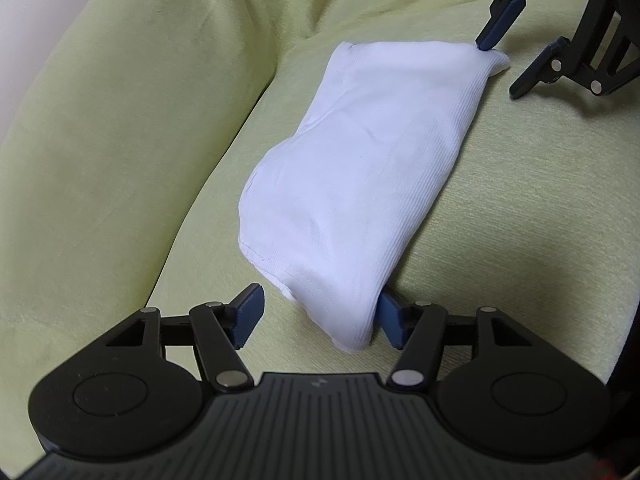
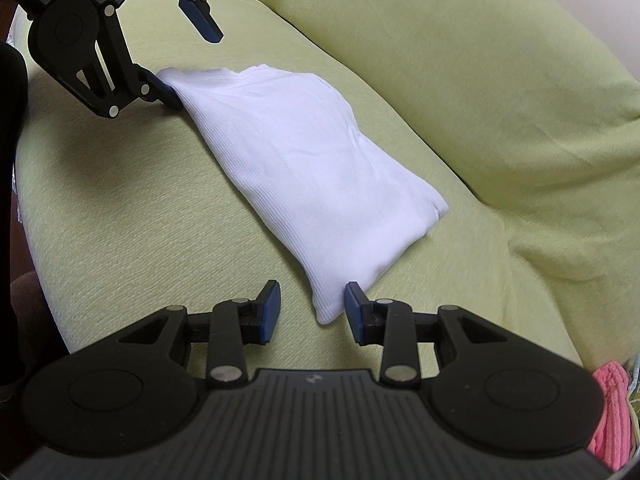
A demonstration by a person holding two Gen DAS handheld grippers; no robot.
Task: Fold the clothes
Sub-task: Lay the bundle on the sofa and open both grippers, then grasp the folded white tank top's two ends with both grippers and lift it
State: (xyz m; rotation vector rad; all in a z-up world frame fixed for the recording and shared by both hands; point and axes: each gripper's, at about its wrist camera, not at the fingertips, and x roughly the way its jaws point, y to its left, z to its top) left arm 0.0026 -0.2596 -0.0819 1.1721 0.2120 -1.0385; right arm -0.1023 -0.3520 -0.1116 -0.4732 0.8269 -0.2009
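Left wrist view, from the left edge: pale wall (image 1: pixel 24 52) in the upper left corner, then a broad green back cushion (image 1: pixel 132 120) sloping down to the seat cushion (image 1: pixel 520 208). At bottom centre, the left gripper (image 1: pixel 320 316), spread wide and gripping nothing, its right pad touching the near corner of a folded white garment (image 1: pixel 352 168) while the left pad stands clear of the cloth. Lying flat on the seat through the middle of the frame, that garment, running up toward the upper right. In the upper right corner, the right gripper (image 1: pixel 504 70), also spread, one blue fingertip (image 1: pixel 486 42) resting on the far corner of the cloth, the other off to the side above the cushion. Right wrist view, from the left: left gripper (image 2: pixel 196 68) in the upper left, parted, lower finger against the garment (image 2: pixel 304 160) edge. At bottom centre, right gripper (image 2: pixel 312 312) held wide apart, the near tip of the cloth lying between the pads, clamped by neither. Further right, seat cushion (image 2: pixel 120 240) giving way to back cushion (image 2: pixel 460 60); pink cloth (image 2: pixel 610 416) at the lower right edge.
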